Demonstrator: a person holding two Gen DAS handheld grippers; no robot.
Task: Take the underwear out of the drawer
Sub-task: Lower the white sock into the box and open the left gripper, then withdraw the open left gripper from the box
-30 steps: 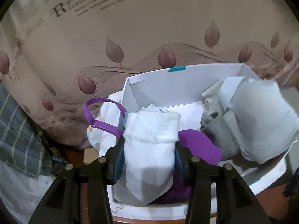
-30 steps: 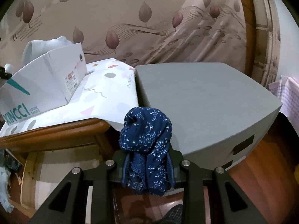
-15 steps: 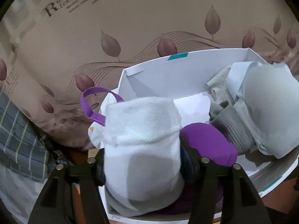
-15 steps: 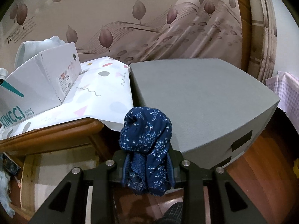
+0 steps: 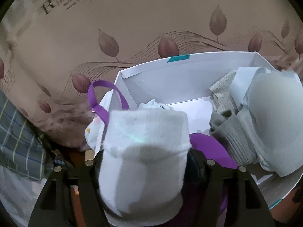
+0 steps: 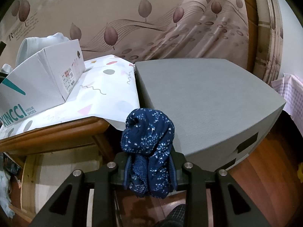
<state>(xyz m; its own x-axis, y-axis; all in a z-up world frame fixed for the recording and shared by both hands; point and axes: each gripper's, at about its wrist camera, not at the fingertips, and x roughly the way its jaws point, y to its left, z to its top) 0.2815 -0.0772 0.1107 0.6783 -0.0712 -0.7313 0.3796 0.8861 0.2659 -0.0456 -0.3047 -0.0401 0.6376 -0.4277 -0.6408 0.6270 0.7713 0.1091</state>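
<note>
My left gripper [image 5: 145, 157] is shut on a white folded garment [image 5: 144, 151] and holds it just above the front of the white cardboard box [image 5: 170, 75]. The box holds a purple item [image 5: 210, 147], a grey ribbed piece [image 5: 234, 138] and a pale grey bra [image 5: 274, 117]. My right gripper [image 6: 150, 162] is shut on a dark blue flower-print underwear [image 6: 149, 141], held in the air before the grey cabinet [image 6: 206, 102]. The same box [image 6: 43, 79] shows at the left in the right wrist view.
A purple-handled white bag [image 5: 102, 106] leans on the box's left side. The box stands on a patterned cloth [image 6: 106, 94] over a wooden table [image 6: 56, 132]. A leaf-print curtain [image 6: 151, 19] hangs behind. Plaid cloth [image 5: 17, 140] is at far left.
My left gripper has lifted the white garment up and nearer the camera, with the box now lower in view. My right gripper holds the blue underwear steady while drifting slightly back from the cabinet.
</note>
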